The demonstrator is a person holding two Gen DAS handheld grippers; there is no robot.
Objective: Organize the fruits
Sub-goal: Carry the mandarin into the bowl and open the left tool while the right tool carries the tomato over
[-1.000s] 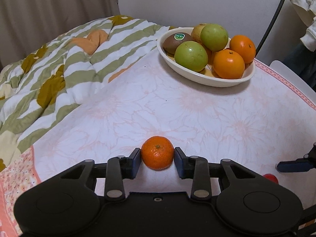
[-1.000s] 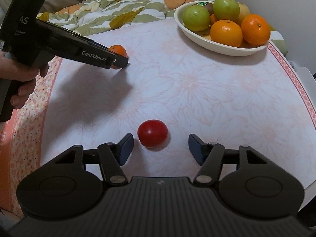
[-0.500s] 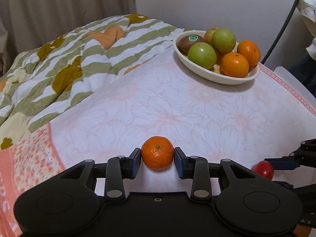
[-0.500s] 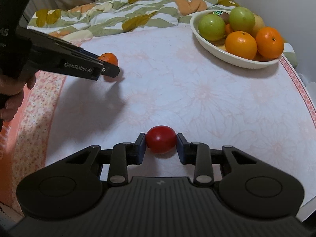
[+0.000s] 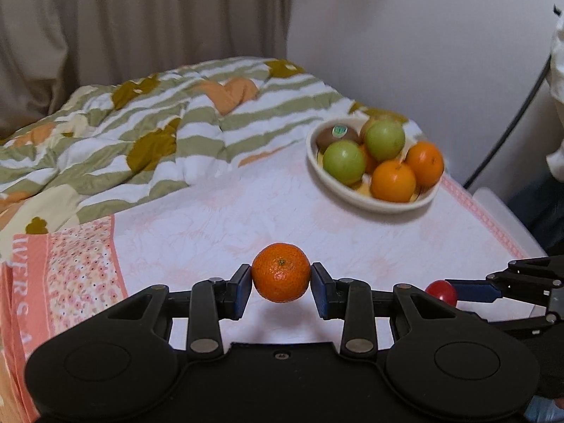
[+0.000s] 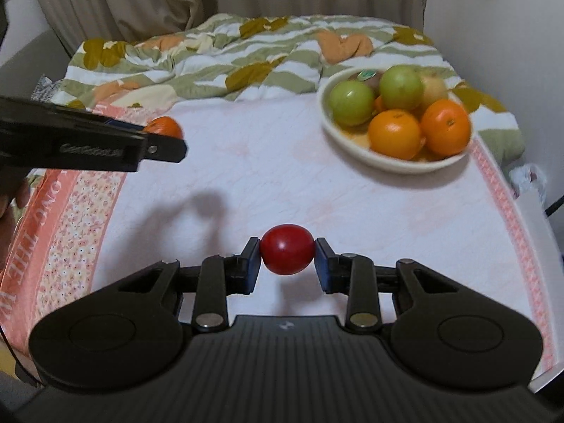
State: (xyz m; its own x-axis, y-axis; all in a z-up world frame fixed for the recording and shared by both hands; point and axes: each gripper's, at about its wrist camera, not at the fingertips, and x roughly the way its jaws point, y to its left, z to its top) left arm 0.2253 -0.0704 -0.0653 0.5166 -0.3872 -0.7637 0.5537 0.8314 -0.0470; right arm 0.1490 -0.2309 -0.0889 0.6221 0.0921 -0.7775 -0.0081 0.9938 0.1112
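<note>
My left gripper (image 5: 281, 278) is shut on a small orange mandarin (image 5: 281, 272) and holds it above the flowered tablecloth (image 5: 218, 225). My right gripper (image 6: 288, 259) is shut on a red tomato (image 6: 287, 253), also lifted off the cloth. The tomato (image 5: 440, 292) and the right gripper show at the right edge of the left wrist view. The mandarin (image 6: 165, 127) and the left gripper show at the left of the right wrist view. A cream bowl (image 5: 352, 190) (image 6: 356, 148) at the far right holds green apples, oranges and a kiwi.
A green-striped quilt (image 5: 141, 130) lies bunched along the far and left side of the table. A beige curtain (image 5: 141, 17) and a white wall stand behind. The table's right edge has a pink border (image 6: 500, 190). A dark cable (image 5: 511, 120) runs at the right.
The right gripper closed on the tomato and lifted it. Both grippers rose and drew back from the bowl, each carrying its fruit; more curtain and wall show now.
</note>
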